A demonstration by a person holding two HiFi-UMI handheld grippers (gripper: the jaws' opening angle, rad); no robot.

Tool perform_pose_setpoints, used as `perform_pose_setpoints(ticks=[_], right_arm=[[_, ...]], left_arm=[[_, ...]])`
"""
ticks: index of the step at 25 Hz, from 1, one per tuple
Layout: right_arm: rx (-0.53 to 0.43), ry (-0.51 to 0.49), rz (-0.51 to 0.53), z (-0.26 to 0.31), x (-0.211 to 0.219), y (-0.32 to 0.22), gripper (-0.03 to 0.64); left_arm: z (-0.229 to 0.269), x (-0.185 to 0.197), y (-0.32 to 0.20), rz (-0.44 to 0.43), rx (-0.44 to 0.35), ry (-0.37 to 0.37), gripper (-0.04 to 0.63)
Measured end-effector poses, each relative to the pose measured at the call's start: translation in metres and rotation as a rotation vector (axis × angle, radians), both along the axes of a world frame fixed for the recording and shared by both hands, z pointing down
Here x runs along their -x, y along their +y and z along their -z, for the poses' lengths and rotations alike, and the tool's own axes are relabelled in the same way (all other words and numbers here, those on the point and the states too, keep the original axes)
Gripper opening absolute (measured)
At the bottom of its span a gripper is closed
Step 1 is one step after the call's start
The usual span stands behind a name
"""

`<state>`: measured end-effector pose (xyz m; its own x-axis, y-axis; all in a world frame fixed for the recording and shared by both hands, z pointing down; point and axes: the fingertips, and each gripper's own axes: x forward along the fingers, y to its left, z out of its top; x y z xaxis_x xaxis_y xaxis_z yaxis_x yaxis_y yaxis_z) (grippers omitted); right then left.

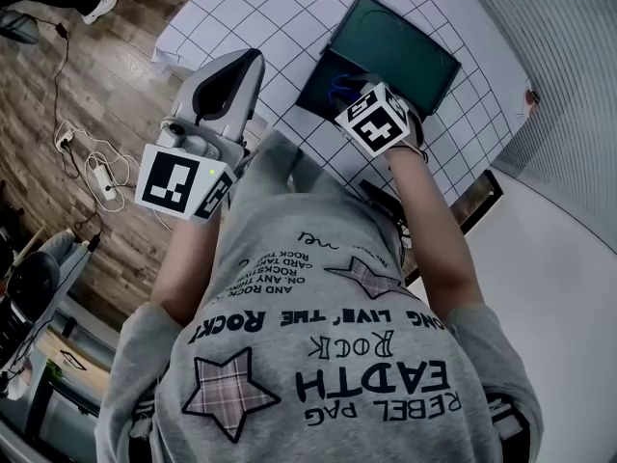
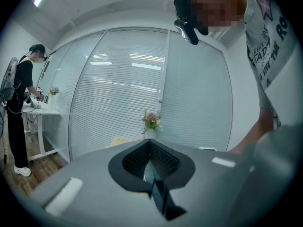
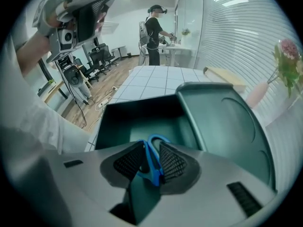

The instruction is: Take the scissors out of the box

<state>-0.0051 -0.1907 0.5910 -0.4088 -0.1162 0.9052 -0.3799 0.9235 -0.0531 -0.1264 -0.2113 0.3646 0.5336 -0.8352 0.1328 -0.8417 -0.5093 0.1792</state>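
The dark green box (image 1: 326, 83) stands open on the gridded table, its lid (image 1: 395, 39) folded back. My right gripper (image 3: 150, 159) hangs just above the box's inside (image 3: 137, 119) and is shut on the blue scissors (image 3: 152, 161); a blue handle loop sticks out past the jaws. In the head view its marker cube (image 1: 376, 116) hides the jaws, and a bit of the blue scissors (image 1: 339, 87) shows beside it. My left gripper (image 1: 249, 64) is raised off the table's left side, shut with nothing in it, and points at the window blinds (image 2: 149, 157).
The white gridded table (image 1: 280, 22) ends at the left above a wood floor with cables (image 1: 92, 167). A dark framed panel (image 1: 479, 199) lies at the table's near right. A flower vase (image 3: 286, 63) stands by the blinds. Another person (image 3: 154, 30) works at a far desk.
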Motion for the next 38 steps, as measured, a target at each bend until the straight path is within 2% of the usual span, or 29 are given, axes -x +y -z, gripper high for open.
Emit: perform_pose_setpoints(ticks=[5, 9, 14, 19, 31, 38], right_arm=[[0.05, 0.01, 0.047, -0.004, 0.007, 0.01, 0.099], [0.032, 0.031, 0.112, -0.008, 0.008, 0.014, 0.115], [0.002, 0.033, 0.079, -0.008, 0.006, 0.01, 0.092], [0.026, 0.039, 0.111, -0.008, 0.007, 0.011, 0.092], [-0.022, -0.002, 0.092, -0.004, 0.006, 0.007, 0.084], [-0.059, -0.065, 0.061, 0.019, 0.006, -0.002, 0.083]], left_arm=[[0.0, 0.001, 0.0, 0.004, 0.001, 0.0, 0.005], [-0.001, 0.001, -0.001, 0.002, 0.002, -0.001, 0.005], [-0.001, 0.001, -0.002, -0.001, 0.006, -0.001, 0.005], [0.0, -0.001, -0.002, -0.005, 0.004, -0.005, 0.005], [0.002, -0.005, 0.0, -0.008, 0.004, -0.014, 0.005], [0.005, -0.004, 0.002, 0.002, -0.005, -0.019, 0.005]])
